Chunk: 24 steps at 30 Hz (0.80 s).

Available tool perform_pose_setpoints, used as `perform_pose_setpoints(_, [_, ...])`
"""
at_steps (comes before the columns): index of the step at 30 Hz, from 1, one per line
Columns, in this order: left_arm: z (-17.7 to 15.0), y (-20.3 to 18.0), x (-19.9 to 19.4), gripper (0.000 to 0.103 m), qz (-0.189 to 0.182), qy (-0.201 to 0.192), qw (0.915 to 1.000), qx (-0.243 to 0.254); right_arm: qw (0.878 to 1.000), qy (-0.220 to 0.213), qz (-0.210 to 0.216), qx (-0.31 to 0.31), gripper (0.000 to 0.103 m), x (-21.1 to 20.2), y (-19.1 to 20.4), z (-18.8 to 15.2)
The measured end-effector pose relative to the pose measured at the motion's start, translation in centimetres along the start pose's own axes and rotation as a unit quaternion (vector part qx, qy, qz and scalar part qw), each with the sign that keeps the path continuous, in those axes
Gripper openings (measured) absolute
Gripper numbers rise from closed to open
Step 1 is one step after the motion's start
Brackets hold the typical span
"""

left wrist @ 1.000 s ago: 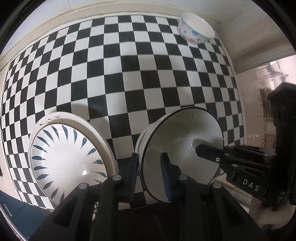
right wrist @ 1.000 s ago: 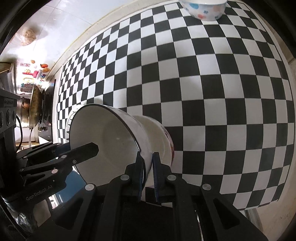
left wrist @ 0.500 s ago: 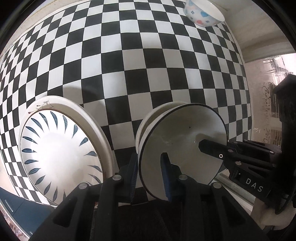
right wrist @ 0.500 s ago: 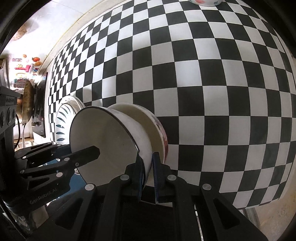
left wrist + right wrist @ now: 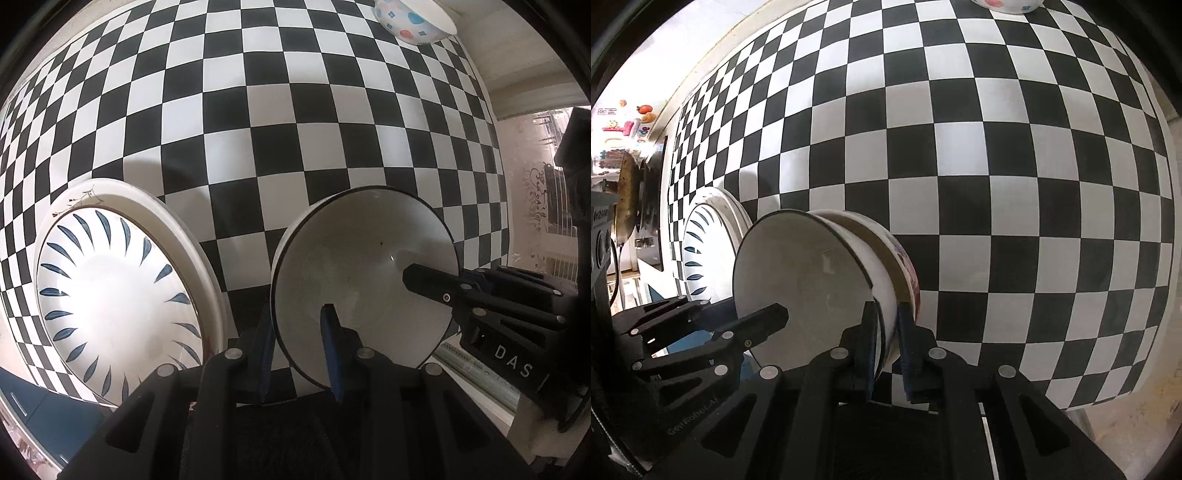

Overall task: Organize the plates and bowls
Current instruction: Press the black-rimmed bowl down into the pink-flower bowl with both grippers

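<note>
Starting at the left side of the left wrist view, a plate with blue leaf marks (image 5: 114, 295) lies on the checkered table (image 5: 258, 129), and it seems to sit on a second, plain plate whose cream rim shows around it. Just to its right is the white bowl with a thin dark rim (image 5: 362, 280). The left gripper (image 5: 299, 347) has its two blue-padded fingers on either side of this bowl's near rim, one outside and one inside, with a clear gap between them; I cannot tell if the pads press the wall. At the far right of the same view the right gripper (image 5: 428, 280) reaches into the bowl from the other side. Far at the top right stands a bowl with blue and red spots (image 5: 413, 22), well apart from the others.

In the right wrist view, the plate (image 5: 701, 251) is at the left, then the left gripper (image 5: 768, 321) (its finger points into the bowl). The white bowl (image 5: 801, 288) sits nested in a second bowl with a coloured pattern on its outer side (image 5: 905, 266), which rests on the table (image 5: 997, 166). The right gripper (image 5: 886, 332) has its fingers drawn close together, clamped on the wall of the white bowl, one inside and one outside.
</note>
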<state>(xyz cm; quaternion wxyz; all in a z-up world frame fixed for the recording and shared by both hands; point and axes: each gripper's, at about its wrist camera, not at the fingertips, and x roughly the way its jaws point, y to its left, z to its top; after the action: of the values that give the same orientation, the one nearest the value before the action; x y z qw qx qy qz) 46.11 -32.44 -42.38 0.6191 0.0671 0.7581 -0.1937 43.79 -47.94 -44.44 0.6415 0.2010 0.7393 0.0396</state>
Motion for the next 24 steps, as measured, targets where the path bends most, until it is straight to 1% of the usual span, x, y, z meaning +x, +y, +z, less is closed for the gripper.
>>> perform_pose_setpoints(7, [-0.2,0.1,0.2,0.021,-0.003,0.005,1.0000,-0.004,1.000,-0.001,0.003,0.000,0.015,-0.5,-0.2,-0.2])
perform_pose_setpoints(10, [-0.2,0.2,0.0,0.021,-0.006,0.003,0.9999,-0.008,1.000,-0.010,0.006,-0.002,0.016,-1.0,-0.5,-0.5])
perform_pose_setpoints(14, [-0.3,0.2,-0.4,0.022,-0.008,-0.001,0.9999,-0.011,1.000,-0.014,-0.006,-0.006,0.016,-1.3,-0.8,-0.9])
perform_pose_setpoints(20, [-0.4,0.7,-0.9,0.022,-0.014,-0.002,0.9998,-0.013,1.000,-0.008,0.022,0.013,0.014,-1.2,-2.2,-0.9])
perform_pose_setpoints(24, [-0.4,0.3,-1.2,0.022,-0.010,-0.009,0.9998,-0.014,0.999,-0.004,0.034,0.031,0.015,-1.1,-2.8,-0.9])
